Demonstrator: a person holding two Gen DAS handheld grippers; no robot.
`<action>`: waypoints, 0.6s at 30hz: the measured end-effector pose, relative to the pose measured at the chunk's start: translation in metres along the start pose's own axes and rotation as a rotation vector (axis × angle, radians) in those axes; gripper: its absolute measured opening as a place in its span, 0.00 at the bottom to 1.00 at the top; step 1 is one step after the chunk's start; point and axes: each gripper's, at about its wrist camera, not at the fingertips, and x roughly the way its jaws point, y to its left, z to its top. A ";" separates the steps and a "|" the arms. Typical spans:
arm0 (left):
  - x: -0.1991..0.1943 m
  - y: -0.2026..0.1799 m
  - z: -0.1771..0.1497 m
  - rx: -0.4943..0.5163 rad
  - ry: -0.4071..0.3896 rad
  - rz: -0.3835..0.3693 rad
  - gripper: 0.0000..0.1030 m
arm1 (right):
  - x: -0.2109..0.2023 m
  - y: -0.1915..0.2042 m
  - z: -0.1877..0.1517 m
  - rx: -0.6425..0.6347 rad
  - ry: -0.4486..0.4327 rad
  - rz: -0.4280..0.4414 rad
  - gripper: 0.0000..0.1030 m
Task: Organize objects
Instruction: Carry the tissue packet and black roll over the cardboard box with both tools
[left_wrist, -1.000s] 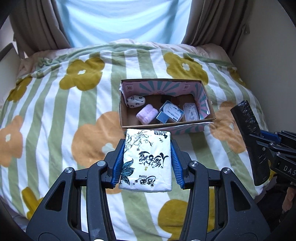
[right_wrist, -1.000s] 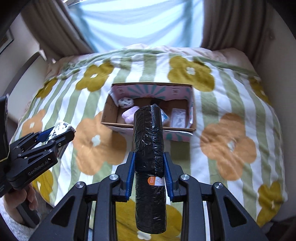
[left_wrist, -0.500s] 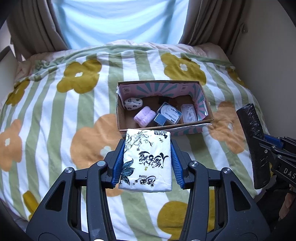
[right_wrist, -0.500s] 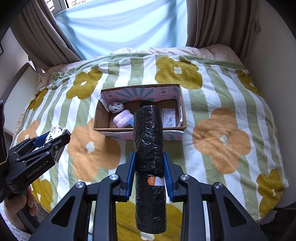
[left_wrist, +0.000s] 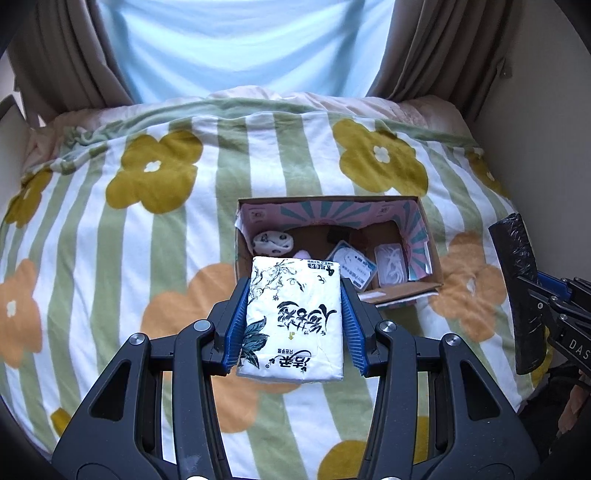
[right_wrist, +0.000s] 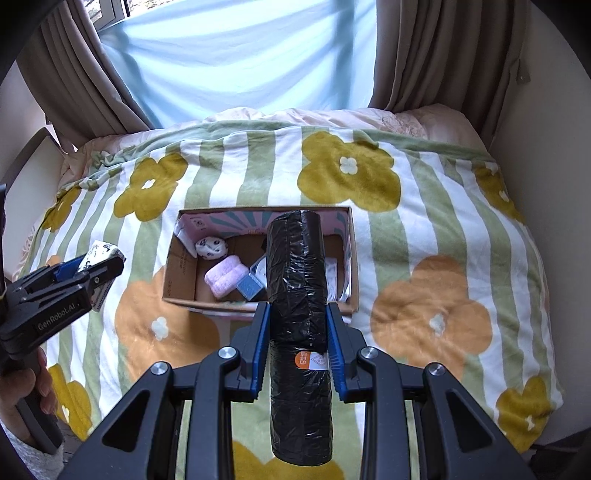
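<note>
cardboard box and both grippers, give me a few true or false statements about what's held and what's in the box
1. The left gripper is shut on a white tissue pack. True.
2. The right gripper is open and holds nothing. False: it is shut on a black bag roll.
3. The cardboard box sits on a flowered blanket. True.
4. The box is empty. False: a lilac towel and a spotted white bundle, among other things, lie inside.
5. The tissue pack already rests inside the box. False: it is held in the jaws, not yet let go.

Left claw (left_wrist: 293, 314) clamped on tissue pack (left_wrist: 293, 317), right claw (right_wrist: 298, 339) gripping black roll (right_wrist: 299, 314)
</note>
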 end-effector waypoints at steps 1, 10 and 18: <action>0.006 0.001 0.007 0.001 0.003 0.003 0.42 | 0.006 -0.001 0.008 -0.009 0.000 -0.004 0.26; 0.090 0.005 0.060 0.003 0.064 0.004 0.42 | 0.082 0.002 0.058 -0.141 0.050 -0.019 0.26; 0.182 -0.002 0.066 0.040 0.151 0.011 0.42 | 0.170 0.031 0.062 -0.350 0.156 0.062 0.26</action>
